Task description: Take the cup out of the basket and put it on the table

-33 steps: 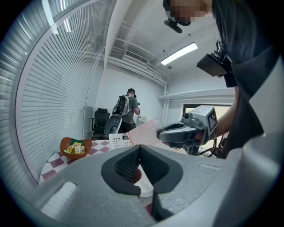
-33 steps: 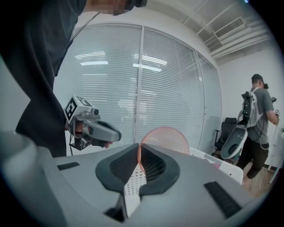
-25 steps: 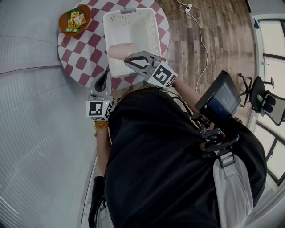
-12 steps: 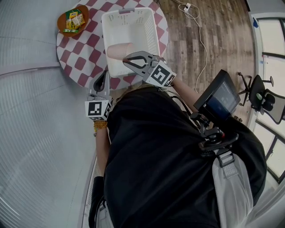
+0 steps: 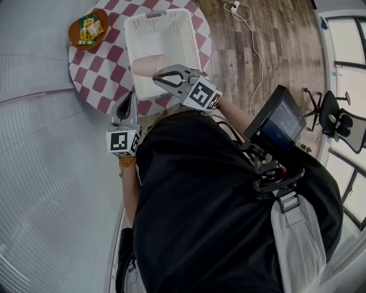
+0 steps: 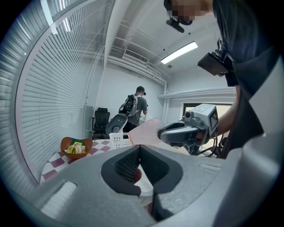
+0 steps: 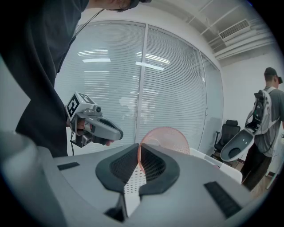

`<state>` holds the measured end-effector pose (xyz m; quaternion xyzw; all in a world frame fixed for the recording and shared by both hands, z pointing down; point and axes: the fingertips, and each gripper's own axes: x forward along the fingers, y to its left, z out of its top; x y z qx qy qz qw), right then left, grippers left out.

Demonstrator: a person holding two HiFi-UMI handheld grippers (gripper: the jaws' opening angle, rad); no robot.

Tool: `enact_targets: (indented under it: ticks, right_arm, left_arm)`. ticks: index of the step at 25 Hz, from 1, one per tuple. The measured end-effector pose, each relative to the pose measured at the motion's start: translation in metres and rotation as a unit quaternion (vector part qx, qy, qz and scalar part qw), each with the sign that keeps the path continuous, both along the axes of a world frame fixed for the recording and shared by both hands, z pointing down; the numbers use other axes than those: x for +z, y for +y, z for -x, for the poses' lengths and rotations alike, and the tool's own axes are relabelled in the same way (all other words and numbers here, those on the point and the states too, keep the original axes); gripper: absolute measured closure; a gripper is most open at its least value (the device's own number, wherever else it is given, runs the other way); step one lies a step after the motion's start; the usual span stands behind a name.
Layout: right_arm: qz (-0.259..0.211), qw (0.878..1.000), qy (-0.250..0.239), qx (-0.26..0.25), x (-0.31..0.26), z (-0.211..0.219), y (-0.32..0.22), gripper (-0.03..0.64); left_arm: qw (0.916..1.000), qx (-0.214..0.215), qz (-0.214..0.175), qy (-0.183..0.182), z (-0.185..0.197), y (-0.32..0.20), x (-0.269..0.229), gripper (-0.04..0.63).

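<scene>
A pink cup (image 5: 147, 64) lies sideways in the air over the near end of the white basket (image 5: 166, 16), which stands on the red-and-white checked table (image 5: 94, 68). My right gripper (image 5: 157, 73) is shut on the cup's rim; in the right gripper view the cup (image 7: 166, 139) sticks out beyond the gripper (image 7: 139, 150), its wall pinched between the pads. My left gripper (image 5: 127, 100) hangs at the table's near edge, left of the basket, shut on nothing. In the left gripper view the cup (image 6: 146, 132) shows above the basket (image 6: 119, 140).
An orange bowl (image 5: 87, 28) of snack packets sits at the table's far left. A cable (image 5: 254, 40) runs across the wooden floor right of the table. Window blinds line the left side. Office chairs (image 5: 337, 123) stand at the right, and a person with a backpack (image 6: 135, 108) is in the background.
Only the head view has drifted slightly. Both grippers, the cup and the basket keep their places relative to each other.
</scene>
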<state>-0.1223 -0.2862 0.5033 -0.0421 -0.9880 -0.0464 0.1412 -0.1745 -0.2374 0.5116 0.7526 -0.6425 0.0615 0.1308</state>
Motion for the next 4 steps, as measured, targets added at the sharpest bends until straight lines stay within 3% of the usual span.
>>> enact_targets:
  ticks: [4]
  right_arm:
    - [-0.003, 1.0, 0.003, -0.001, 0.0011, 0.0004, 0.0002, 0.592]
  left_arm:
    - [1.0, 0.0, 0.0, -0.001, 0.0004, 0.0007, -0.0008, 0.591]
